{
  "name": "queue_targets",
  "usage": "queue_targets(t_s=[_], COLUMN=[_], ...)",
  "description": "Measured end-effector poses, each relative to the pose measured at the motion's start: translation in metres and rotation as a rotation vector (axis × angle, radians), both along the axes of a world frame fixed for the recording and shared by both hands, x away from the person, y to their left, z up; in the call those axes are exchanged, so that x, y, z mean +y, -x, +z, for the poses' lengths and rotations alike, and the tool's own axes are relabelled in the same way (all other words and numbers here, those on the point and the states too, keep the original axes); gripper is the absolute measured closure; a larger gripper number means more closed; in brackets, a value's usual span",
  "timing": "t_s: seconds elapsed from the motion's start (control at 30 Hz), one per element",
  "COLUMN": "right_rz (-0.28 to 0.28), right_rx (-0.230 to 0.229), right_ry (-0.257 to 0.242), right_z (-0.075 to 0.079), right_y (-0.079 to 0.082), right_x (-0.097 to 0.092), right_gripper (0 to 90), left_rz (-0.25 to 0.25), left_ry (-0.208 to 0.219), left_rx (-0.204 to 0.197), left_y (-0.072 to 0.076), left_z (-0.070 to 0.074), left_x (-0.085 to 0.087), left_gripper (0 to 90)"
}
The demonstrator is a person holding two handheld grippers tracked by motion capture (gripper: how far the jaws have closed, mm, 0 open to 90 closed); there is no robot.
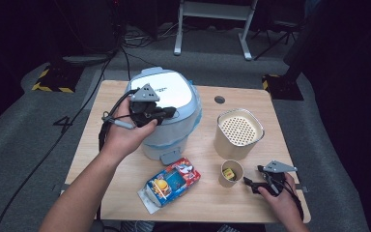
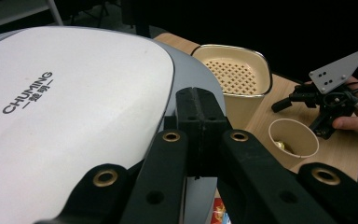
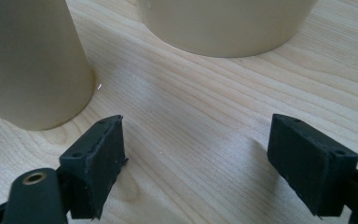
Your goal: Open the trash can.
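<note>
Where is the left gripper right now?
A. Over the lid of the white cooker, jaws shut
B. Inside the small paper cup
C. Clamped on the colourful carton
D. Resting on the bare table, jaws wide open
A: the left gripper sits above the cooker lid with its jaws pressed together, nothing between them, while the paper cup and carton lie apart on the table.

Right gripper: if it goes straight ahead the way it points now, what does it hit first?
Probably the paper cup. The right gripper lies low over the table with its jaws open and empty; the cup stands just ahead, left of centre, and the perforated container farther on. Depth is unclear.
</note>
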State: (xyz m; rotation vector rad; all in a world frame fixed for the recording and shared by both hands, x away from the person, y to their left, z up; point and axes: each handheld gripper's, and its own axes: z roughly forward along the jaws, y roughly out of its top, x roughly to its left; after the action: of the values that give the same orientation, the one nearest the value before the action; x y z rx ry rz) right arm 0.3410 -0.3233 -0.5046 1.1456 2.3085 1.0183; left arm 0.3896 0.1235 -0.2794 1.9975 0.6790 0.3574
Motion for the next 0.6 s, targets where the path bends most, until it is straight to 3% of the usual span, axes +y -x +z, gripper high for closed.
queue_targets(t_s=[0.23, 0.4, 0.5, 0.6], right_rz=[0.0, 0.001, 0.001, 0.001], right_rx=[-0.001, -0.001, 0.0, 0.0], right_ry=[0.0, 0.0, 0.0, 0.0], right_z=[0.0, -0.0001, 0.0, 0.0], right_y=[0.0, 0.0, 0.0, 0.0], right_x=[0.0001, 0.0, 0.0, 0.0], right_gripper=[19.4, 19.4, 19.4, 19.4], left_rz=[0.002, -0.006, -0.044, -0.068], left_ry=[-0.005, 0.025, 0.059, 0.054], left_rx=[0.001, 0.004, 0.017, -0.006], left_y=[0.0005, -0.0015, -0.0014, 0.003], left_z=[-0.0007, -0.0011, -0.0024, -0.001], left_x=[0.0002, 0.0029, 0.0038, 0.0029], left_gripper=[90.0, 90.0, 77.5, 65.9])
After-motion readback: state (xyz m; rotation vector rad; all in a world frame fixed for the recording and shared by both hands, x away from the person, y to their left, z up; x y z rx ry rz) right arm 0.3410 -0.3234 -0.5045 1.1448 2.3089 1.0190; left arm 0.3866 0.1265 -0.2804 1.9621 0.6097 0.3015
